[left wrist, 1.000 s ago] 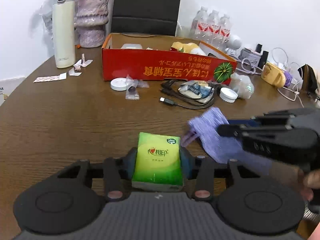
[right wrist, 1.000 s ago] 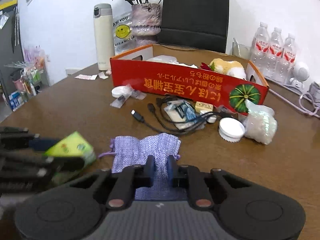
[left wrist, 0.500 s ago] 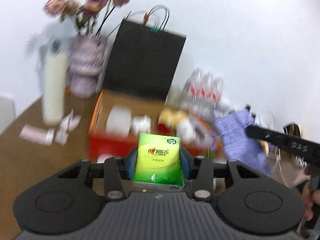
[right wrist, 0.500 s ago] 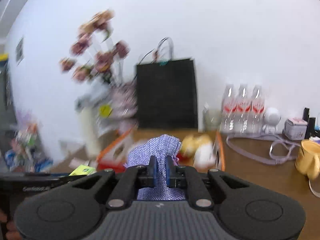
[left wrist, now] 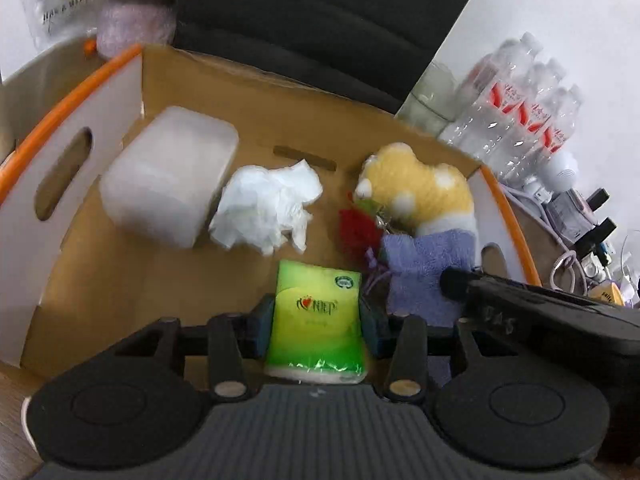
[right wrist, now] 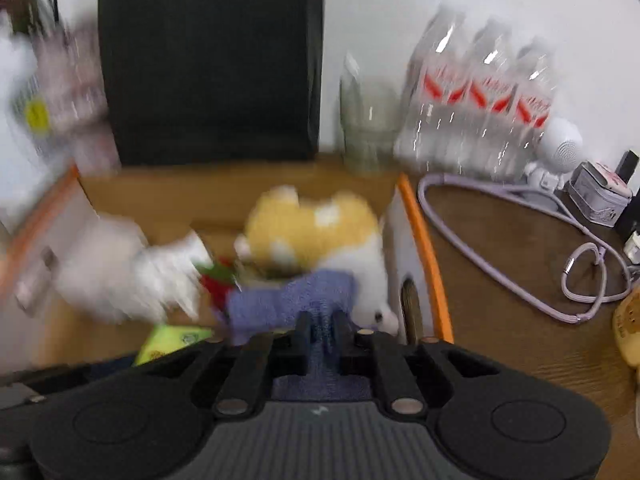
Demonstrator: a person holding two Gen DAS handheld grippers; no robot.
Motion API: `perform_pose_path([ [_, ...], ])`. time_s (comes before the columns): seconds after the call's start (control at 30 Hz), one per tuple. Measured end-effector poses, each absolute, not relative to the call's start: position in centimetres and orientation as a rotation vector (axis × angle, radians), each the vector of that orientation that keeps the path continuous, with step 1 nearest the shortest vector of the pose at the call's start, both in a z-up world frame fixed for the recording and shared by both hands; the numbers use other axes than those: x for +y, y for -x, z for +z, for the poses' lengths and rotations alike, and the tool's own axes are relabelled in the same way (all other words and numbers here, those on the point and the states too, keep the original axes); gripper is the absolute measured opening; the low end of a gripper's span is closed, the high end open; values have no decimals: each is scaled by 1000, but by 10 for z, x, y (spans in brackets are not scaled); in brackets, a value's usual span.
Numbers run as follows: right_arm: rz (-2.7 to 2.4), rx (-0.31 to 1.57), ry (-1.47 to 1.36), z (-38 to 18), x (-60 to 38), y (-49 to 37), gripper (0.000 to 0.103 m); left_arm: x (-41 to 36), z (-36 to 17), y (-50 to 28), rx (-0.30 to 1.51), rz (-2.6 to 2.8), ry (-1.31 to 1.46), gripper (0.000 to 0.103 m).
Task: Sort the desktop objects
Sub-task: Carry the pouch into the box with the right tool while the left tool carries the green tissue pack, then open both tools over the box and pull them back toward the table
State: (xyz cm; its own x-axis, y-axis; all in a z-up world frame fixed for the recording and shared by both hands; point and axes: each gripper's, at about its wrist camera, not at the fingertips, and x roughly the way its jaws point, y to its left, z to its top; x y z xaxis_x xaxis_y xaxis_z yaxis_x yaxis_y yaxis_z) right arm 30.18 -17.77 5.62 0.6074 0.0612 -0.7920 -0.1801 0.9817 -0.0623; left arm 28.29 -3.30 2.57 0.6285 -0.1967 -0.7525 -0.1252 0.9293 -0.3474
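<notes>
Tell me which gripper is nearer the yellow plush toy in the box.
Right. The right gripper, carrying the purple pouch, sits just before the yellow plush toy; the left gripper sits further left, holding the green tissue pack.

Cardboard box (left wrist: 248,92) on the worktop (right wrist: 516,248): inside, left to right, plastic container (left wrist: 168,184), crumpled tissue (left wrist: 266,204), plush toy (left wrist: 420,188), with the fabric pouch (left wrist: 424,272) in front of the plush. Tissue pack (left wrist: 316,320) sits in the left gripper (left wrist: 316,328) over the box floor, just left of the pouch and in front of the crumpled tissue. Behind the box a black bag (right wrist: 208,60); right of it a glass (right wrist: 370,128), water bottles (right wrist: 480,112), then a cable (right wrist: 560,248) on the worktop.
</notes>
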Motion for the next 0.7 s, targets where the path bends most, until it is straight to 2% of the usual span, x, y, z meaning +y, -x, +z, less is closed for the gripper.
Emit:
perform_pose_path([
  [0.1,122,976,246,53,-173,-306,27,-27,29,-282,926,-76,400,55],
  [0.27,167,960,203,88,-192,-302,27,-9,63,-267,868,-105,364,58],
  [0.37,248,1050,207,100,-197,-299,26,-4,82,-260,853,-92,273,67],
  [0.43,286,1129,264,89,-191,-297,16,-2,86,-258,871,-87,254,67],
  [0.57,281,1239,344,49,-175,-298,16,5,89,-250,881,-85,233,68],
  [0.67,277,1253,278,49,-180,-301,20,15,96,-243,883,-63,191,73],
  [0.7,281,1241,250,57,-182,-299,27,19,99,-241,880,-47,181,76],
])
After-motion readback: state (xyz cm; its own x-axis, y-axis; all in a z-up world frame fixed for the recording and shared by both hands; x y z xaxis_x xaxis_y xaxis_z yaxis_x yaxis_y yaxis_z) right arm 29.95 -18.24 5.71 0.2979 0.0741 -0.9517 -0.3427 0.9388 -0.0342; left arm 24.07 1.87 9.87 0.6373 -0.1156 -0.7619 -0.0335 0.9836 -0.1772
